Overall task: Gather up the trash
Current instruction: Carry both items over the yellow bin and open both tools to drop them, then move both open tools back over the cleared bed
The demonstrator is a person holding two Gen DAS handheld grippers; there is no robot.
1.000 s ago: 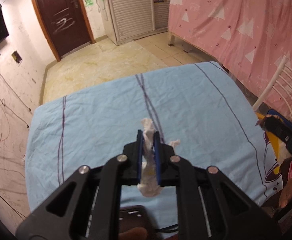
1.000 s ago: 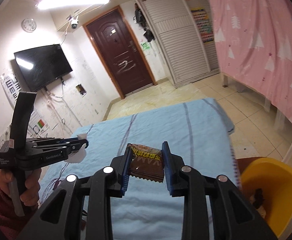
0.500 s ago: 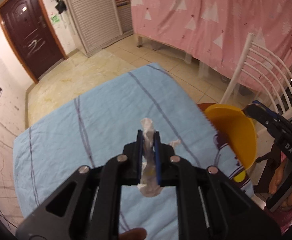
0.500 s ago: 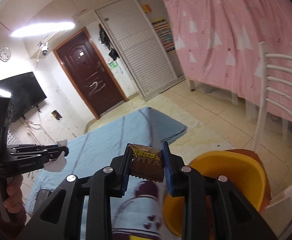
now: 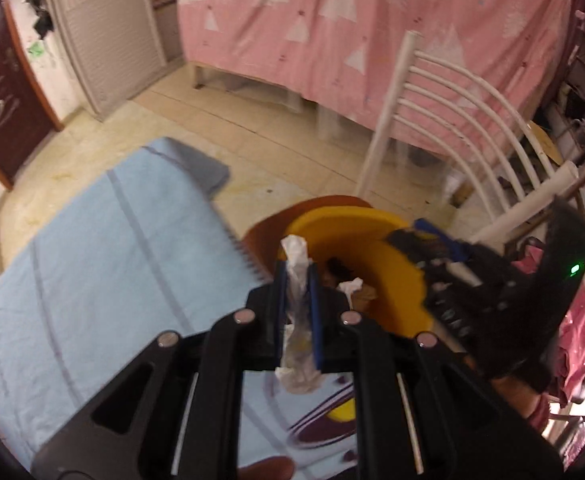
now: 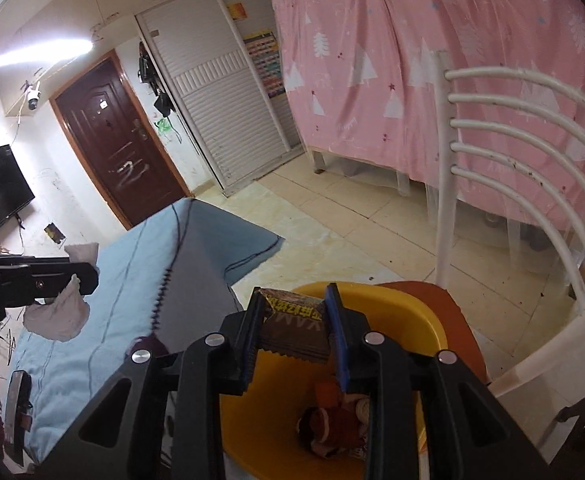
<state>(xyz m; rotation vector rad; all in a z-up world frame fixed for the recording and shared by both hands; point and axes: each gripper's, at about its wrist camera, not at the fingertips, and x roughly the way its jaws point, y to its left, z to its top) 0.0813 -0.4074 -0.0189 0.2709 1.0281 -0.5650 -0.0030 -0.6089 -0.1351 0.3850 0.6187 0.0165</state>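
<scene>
My right tool (image 6: 294,330) is clamped across a brown snack wrapper (image 6: 292,328) and hangs directly above the yellow bin (image 6: 424,320), so letting go should drop it onto the trash already at the bottom. My left tool (image 5: 297,304) pinches a crumpled white tissue (image 5: 297,276) upright between nearly closed fingers, near the bin's rim beside the blue-sheeted bed (image 5: 104,264), queued to go in second, I judge.
</scene>
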